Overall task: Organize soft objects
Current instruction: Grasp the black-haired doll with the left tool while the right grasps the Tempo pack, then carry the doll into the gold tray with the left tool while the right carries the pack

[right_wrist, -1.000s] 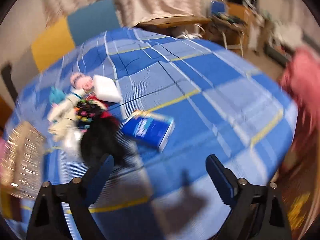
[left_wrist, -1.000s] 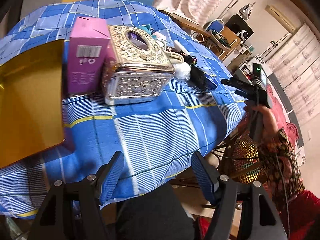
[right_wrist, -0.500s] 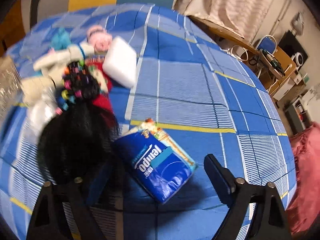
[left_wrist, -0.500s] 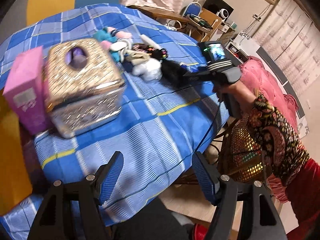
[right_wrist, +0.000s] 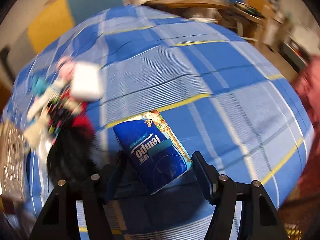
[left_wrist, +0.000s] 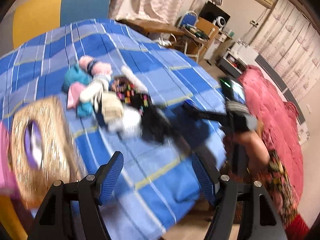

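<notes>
A blue tissue pack (right_wrist: 158,154) lies on the blue checked tablecloth (right_wrist: 220,70). My right gripper (right_wrist: 158,170) straddles the pack, its jaws closing, with both pads close to the pack's sides. Left of it lies a heap of soft things: a black furry piece (right_wrist: 66,152), a white pad (right_wrist: 86,84), and teal, pink and cream plush (left_wrist: 94,92). My left gripper (left_wrist: 158,172) hangs open over the cloth near the table's front edge, nothing between its fingers. The left wrist view is blurred and shows a hand (left_wrist: 250,144) holding the right gripper.
A gold patterned tissue box (left_wrist: 40,140) stands at the left with a pink box (left_wrist: 4,160) beside it. A red cushion or sofa (left_wrist: 276,124) sits to the right of the table. Chairs and a desk stand behind.
My right gripper has dropped over the blue tissue pack and its jaws have narrowed around it. My left gripper has swung right, so the soft heap now sits mid-view.
</notes>
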The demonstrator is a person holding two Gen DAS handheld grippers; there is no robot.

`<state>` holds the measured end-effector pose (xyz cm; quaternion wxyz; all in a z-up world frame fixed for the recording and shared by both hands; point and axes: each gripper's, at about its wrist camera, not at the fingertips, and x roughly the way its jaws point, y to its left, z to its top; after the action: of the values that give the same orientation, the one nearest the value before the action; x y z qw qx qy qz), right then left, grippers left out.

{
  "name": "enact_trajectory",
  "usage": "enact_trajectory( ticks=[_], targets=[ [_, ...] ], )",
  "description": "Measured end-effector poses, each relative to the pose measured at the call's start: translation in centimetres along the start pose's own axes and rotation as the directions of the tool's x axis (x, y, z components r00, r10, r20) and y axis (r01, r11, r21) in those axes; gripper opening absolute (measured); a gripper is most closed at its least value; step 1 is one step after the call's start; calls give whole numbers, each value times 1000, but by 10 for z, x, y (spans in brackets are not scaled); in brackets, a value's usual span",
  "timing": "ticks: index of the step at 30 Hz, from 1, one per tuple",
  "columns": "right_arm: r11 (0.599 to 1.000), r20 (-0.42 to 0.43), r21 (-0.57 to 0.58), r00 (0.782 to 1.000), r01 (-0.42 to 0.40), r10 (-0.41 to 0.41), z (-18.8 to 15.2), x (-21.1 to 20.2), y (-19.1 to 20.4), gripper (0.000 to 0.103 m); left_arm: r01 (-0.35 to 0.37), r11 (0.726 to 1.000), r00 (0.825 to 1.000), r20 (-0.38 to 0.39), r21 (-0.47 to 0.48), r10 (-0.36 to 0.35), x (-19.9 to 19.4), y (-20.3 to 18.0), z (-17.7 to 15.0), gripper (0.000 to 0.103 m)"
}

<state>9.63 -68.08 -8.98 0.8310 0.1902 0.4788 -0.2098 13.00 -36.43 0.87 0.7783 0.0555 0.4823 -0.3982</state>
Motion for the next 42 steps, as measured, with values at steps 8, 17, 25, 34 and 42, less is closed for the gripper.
enact_trajectory(
  ticks=[8, 17, 25, 34, 42],
  targets=[
    [998, 47, 43, 998, -47, 45, 6, -2, -1, 64, 39, 985, 989, -136, -171, -62, 92, 15, 63, 73],
    [997, 5, -37, 997, -73, 73, 8, 10, 16, 51, -181, 979, 966, -207, -98, 157, 168, 11, 97, 73],
    [982, -38, -183, 998, 41, -49, -1, 23, 36, 71, -209, 971, 960, -216, -119, 180, 196, 29, 91, 55],
    [993, -44, -115, 999, -35, 30, 5, 28, 26, 54, -66, 976, 995, -86, -208, 49, 130, 42, 78, 38],
    [997, -12, -65, 999, -42, 42, 0, 24, 22, 53, 109, 975, 994, 19, -193, -107, 53, 30, 63, 29]
  ],
)
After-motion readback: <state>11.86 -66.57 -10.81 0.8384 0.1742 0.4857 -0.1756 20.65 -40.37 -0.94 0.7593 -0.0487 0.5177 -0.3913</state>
